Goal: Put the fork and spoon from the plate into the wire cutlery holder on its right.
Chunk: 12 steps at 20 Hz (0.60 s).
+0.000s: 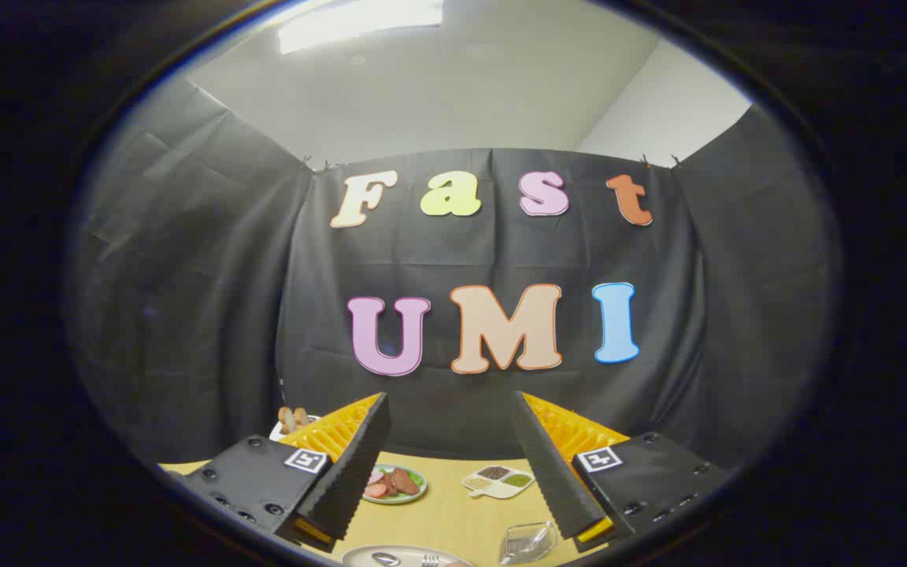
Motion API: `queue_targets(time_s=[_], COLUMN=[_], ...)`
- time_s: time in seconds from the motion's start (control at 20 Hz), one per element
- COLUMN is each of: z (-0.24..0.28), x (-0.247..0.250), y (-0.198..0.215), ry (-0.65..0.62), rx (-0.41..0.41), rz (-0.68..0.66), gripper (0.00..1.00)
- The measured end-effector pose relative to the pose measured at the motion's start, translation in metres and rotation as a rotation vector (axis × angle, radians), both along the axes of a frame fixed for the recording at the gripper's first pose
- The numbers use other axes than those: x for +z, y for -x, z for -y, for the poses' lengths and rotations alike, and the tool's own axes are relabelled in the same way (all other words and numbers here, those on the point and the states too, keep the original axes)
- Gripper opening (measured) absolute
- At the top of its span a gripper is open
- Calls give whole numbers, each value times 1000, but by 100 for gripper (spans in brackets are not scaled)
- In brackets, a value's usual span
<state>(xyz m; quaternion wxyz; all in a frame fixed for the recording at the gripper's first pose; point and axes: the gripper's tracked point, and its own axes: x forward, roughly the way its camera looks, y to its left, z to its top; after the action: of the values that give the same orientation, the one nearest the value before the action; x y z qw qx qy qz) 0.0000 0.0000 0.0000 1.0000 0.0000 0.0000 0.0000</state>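
Your gripper [453, 465] spread wide over bare wood-tone table [453, 512], round metal plate [367, 557] near, spoon [385, 558] and fork [430, 561] on it, wire cutlery holder [528, 542] right.

**Table and what sits on it**

A tan table [453, 512] carries a grey plate [398, 557], a clear holder [528, 542] just to its right, a green plate of sliced meat [394, 483], a white divided dish [498, 481] and, farther back, a white dish of sausages [290, 424].
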Motion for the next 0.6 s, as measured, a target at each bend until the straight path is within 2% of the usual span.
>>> queue_targets(time_s=[0.6], z=[-6], x=[-5], y=[-9], ry=[-10], rx=[19], rz=[-2], gripper=[99])
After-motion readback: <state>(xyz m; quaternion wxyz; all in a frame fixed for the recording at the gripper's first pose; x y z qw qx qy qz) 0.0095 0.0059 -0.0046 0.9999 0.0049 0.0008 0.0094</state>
